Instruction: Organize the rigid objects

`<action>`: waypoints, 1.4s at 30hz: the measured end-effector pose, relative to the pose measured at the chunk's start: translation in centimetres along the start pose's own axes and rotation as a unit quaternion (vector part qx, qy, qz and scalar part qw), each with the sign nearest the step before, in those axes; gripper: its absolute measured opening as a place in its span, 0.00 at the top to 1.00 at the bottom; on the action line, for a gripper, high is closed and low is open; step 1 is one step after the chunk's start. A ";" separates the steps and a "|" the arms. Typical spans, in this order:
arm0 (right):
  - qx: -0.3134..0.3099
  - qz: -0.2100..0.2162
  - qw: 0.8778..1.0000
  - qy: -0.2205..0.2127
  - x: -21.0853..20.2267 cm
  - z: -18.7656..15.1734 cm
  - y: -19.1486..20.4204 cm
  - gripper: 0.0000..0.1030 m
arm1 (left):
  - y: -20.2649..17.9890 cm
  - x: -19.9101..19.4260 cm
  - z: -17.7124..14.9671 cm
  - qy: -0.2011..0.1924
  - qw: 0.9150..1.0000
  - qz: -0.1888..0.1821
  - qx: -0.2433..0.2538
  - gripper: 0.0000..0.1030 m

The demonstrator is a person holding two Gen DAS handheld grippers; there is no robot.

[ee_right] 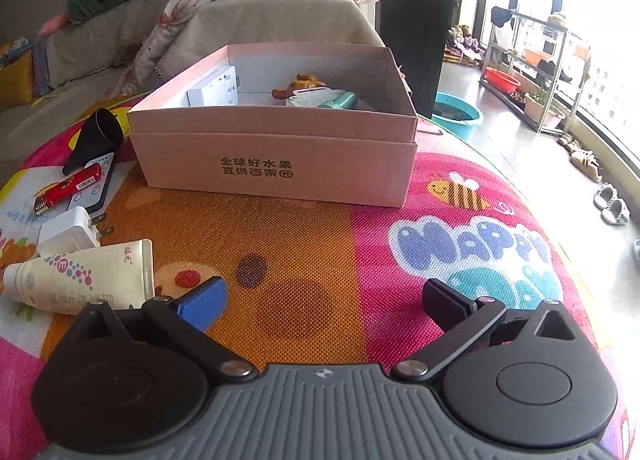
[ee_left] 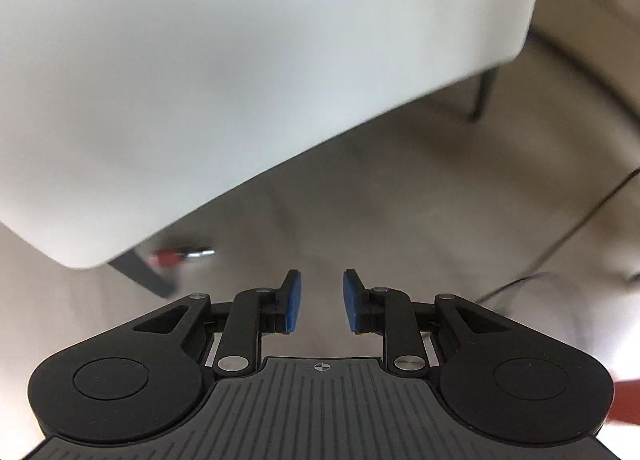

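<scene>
In the right wrist view a pink cardboard box [ee_right: 276, 164] stands on a colourful play mat [ee_right: 400, 260]. It holds white adapters [ee_right: 214, 90], a brown toy [ee_right: 300, 85] and a teal item [ee_right: 340, 100]. Left of the box lie a black cone-shaped nozzle [ee_right: 96, 136], a red stick-shaped item [ee_right: 68, 190], a white plug charger [ee_right: 70, 232] and a cream tube [ee_right: 80, 280]. My right gripper [ee_right: 324, 300] hangs open and empty over the mat, in front of the box. My left gripper [ee_left: 322, 300] is shut, with only a narrow gap and nothing between its blue pads [ee_left: 294, 302]. It points down at bare floor.
The left wrist view is blurred: a white tabletop [ee_left: 200, 80] fills the upper part, with dark legs [ee_left: 484, 96] and a small red and silver object [ee_left: 176, 256] on the floor. A dark cable [ee_left: 568, 236] runs at right. A sofa [ee_right: 280, 16] with blankets stands behind the box.
</scene>
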State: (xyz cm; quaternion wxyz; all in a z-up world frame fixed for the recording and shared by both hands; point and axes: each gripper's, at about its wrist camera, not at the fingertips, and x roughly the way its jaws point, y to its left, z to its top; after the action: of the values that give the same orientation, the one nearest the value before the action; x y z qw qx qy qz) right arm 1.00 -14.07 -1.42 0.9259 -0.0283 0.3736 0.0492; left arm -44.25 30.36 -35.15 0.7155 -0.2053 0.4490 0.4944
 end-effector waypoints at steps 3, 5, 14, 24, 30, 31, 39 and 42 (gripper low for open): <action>0.003 0.005 1.000 -0.001 0.0 -0.1 -0.2 0.00 | -0.3 1.7 -0.9 0.027 0.998 0.025 0.043 0.75; 0.003 0.007 1.000 -0.002 0.0 -0.1 -0.3 0.00 | -0.4 1.7 -1.2 0.051 0.998 0.023 0.039 0.75; -0.019 0.032 0.999 -0.002 0.0 0.0 -0.2 0.00 | -5.6 -4.5 -0.8 0.079 0.992 -0.074 0.071 0.74; -0.068 0.088 0.994 -0.002 0.0 0.1 0.2 0.00 | -6.1 -13.0 9.6 -0.004 0.991 -0.124 0.059 0.73; -0.073 0.093 0.993 -0.001 0.0 0.0 0.1 0.00 | -4.7 -20.3 17.8 -0.142 0.970 -0.149 0.128 0.74; -0.074 0.094 0.993 -0.002 0.0 0.0 0.1 0.00 | -4.6 -21.7 19.2 -0.163 0.965 -0.156 0.132 0.74; -0.073 0.096 0.993 -0.004 -0.1 -0.1 -0.1 0.00 | -11.9 -33.3 28.3 -0.234 0.883 -0.378 0.154 0.75; -0.076 0.098 0.992 -0.004 -0.2 -0.2 -0.1 0.00 | -19.7 -36.7 28.7 -0.217 0.825 -0.463 0.241 0.75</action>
State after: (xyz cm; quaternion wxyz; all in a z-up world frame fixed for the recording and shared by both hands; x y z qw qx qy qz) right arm 0.75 -14.22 -1.46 0.9132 -0.0617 0.3662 0.1677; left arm -18.06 23.94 7.64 0.9660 -0.0976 0.2389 0.0132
